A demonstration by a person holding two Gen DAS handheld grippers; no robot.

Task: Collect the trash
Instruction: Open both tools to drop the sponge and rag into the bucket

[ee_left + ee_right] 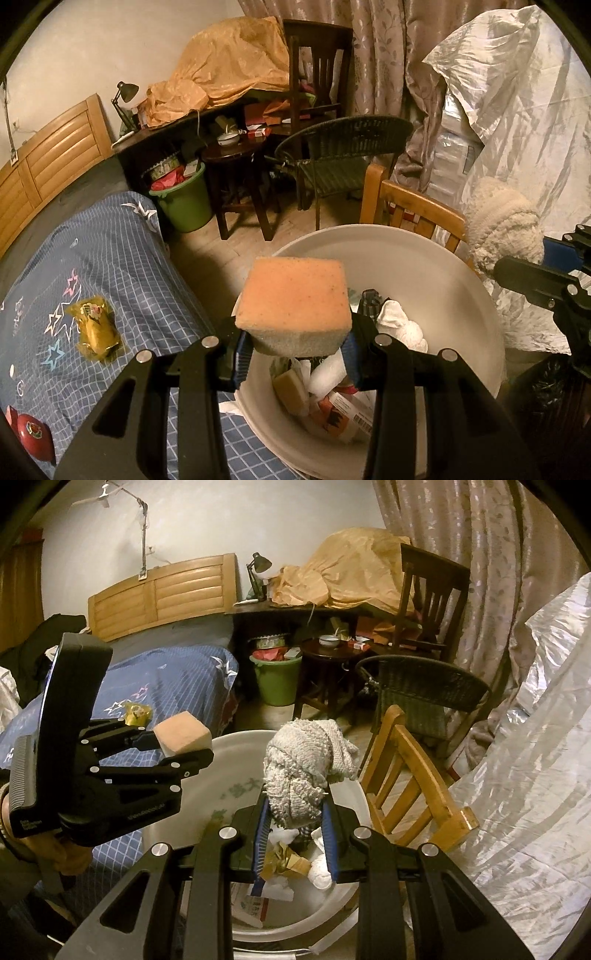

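I hold both loads over the white basin (436, 258), which already contains tissue wads, a sponge piece and printed packaging. My left gripper (295, 347) is clamped on an orange sponge block (293, 299), jaws partly closed against its sides. My right gripper (295, 830) is clamped narrowly on a grey knitted rag (306, 771). The bed (122, 258) borders the basin on the left; a yellow wrapper (94, 325) lies on its blue checked cover. A wooden chair (410, 786) stands just beside the basin's right rim, and silver sheeting (535, 775) closes off that side. Open floor lies beyond the far rim, toward the green bucket (184, 206).
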